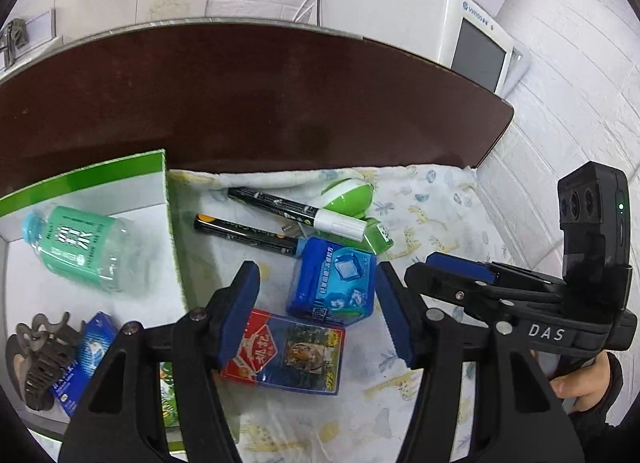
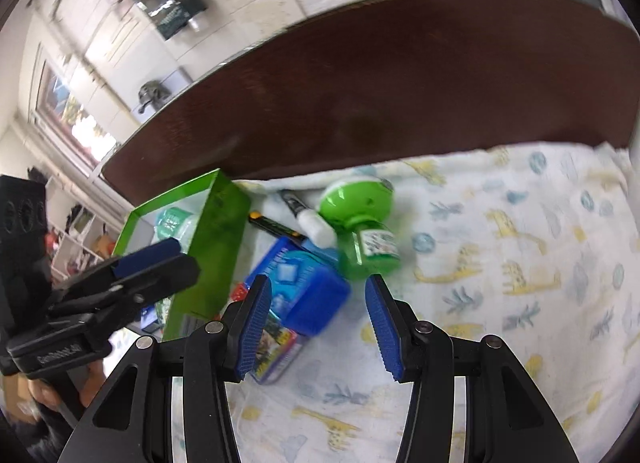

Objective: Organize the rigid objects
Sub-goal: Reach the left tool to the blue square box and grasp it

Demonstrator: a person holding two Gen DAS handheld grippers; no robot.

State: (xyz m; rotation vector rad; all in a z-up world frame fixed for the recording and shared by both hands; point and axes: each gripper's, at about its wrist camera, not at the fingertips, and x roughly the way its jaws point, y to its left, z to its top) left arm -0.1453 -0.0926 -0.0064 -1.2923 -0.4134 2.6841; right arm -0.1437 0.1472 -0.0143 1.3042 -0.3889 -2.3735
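My left gripper (image 1: 318, 311) is open and empty, its blue pads either side of a blue gum box (image 1: 332, 283) and above a red and blue card box (image 1: 286, 355). Beyond lie two black markers (image 1: 296, 213), one white-capped, and a green mosquito-repellent device (image 1: 352, 203). My right gripper (image 2: 318, 327) is open and empty, hovering just short of the blue gum box (image 2: 308, 291) and the green device (image 2: 360, 219). The right gripper shows in the left wrist view (image 1: 460, 275), the left gripper in the right wrist view (image 2: 160, 263).
A green-rimmed white box (image 1: 84, 175) at the left holds a green-labelled water bottle (image 1: 80, 247), a dark hair claw (image 1: 40, 359) and a small blue pack (image 1: 86, 359). Everything rests on a giraffe-print cloth (image 2: 500, 263). A dark brown headboard (image 1: 260, 103) stands behind.
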